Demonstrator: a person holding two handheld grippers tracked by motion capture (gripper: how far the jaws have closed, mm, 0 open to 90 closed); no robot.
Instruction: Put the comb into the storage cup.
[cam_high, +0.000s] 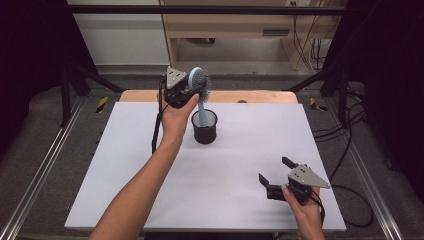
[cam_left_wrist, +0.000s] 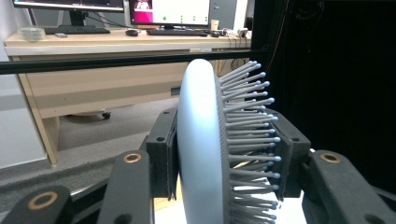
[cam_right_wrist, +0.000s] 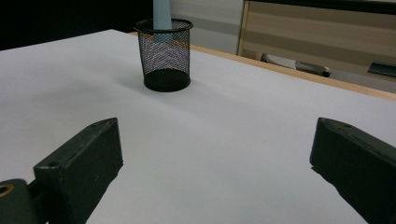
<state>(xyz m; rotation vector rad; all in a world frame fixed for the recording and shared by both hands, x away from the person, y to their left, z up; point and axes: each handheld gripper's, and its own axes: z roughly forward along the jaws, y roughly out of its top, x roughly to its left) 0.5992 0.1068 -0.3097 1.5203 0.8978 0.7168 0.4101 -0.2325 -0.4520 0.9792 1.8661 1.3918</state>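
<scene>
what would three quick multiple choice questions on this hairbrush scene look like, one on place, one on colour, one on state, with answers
1. Where is the hairbrush handle?
A. flat on the table
B. down in the mesh cup
C. on the floor

2. What colour is the mesh cup?
A. black
B. red
C. white

3. How does the right tool stand?
A. shut on the brush
B. shut on the cup
C. open, holding nothing

Answers:
1 B, the high view shows the handle going down into the cup while the left tool clamps the brush head.
2 A, its mesh and base are black in the right gripper view.
3 C, its jaws are spread apart over the bare white table.
</scene>
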